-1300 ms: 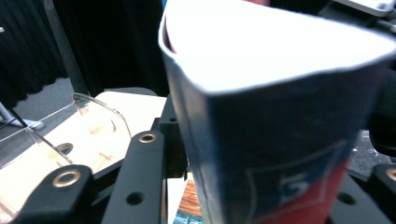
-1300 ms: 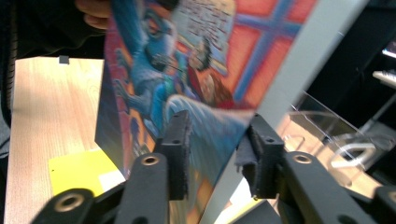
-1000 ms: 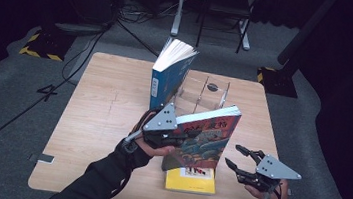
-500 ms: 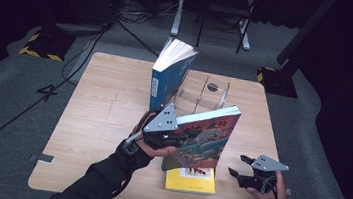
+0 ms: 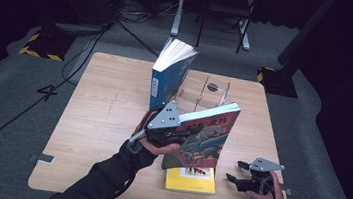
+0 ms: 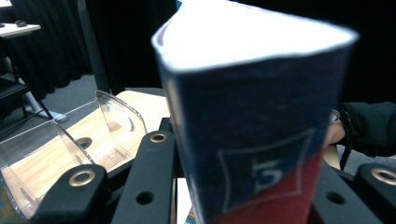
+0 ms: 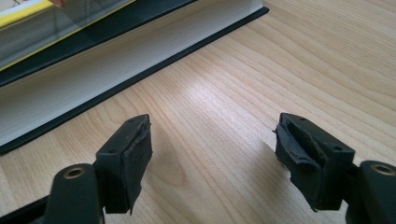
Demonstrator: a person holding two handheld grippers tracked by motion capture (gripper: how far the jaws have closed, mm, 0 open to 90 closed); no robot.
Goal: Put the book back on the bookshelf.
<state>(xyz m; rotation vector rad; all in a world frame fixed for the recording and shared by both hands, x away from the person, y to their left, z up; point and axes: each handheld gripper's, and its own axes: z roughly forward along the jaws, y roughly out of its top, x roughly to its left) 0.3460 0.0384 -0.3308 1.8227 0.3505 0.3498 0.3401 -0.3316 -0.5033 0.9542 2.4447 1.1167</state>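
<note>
**A:** At a wooden table (image 5: 96, 120), a person's left gripper (image 5: 163, 128) clamps a colourful paperback (image 5: 208, 136) by its spine edge and holds it upright above the tabletop. Why hold it that way?

**B:** Probably because it is bound for the clear acrylic book rack (image 5: 205, 95) just behind it, where books go in standing. A blue book (image 5: 169, 76) already stands on end at the rack's left side, leaning slightly. In the left gripper view the paperback's spine (image 6: 252, 140) sits between the jaws, with the rack's clear dividers (image 6: 93, 135) off to the left.

**A:** And the right gripper (image 5: 244, 172)?

**B:** Empty. Its jaws have just been opening and now stand wide, low over bare wood at the table's near right. In the right gripper view its pads (image 7: 135, 154) point toward a thick dark-covered book (image 7: 107, 70) lying flat, with a yellow book (image 5: 190, 179) on top, so I'd judge that stack is next.

**A:** Anything in the way?

**B:** The held paperback hangs over that stack, crowding any approach from above; the blue book narrows the rack's left side
</note>
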